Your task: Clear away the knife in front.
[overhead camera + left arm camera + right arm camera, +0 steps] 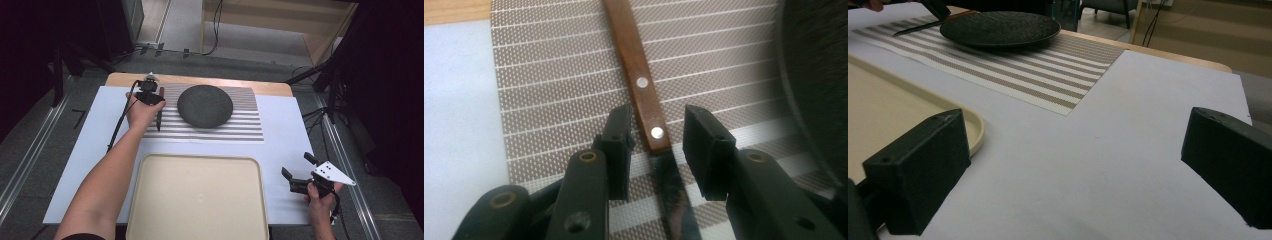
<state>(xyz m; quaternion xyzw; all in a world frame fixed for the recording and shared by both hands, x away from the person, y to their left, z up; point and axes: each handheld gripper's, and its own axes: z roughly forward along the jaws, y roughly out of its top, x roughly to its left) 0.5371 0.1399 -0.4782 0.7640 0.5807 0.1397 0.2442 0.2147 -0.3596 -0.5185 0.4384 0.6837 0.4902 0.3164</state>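
A knife with a brown wooden handle and a dark blade lies on the striped placemat, left of a dark round plate. My left gripper points down over the knife, one jaw on each side where handle meets blade. A small gap shows on both sides, so it is open around the knife. My right gripper rests near the table's front right, jaws wide open with nothing between them. From there the plate and knife lie far off.
A large beige tray sits at the front middle, its rim just left of my right gripper. A white sheet covers the wooden table. The plate's edge stands close to the right of my left gripper.
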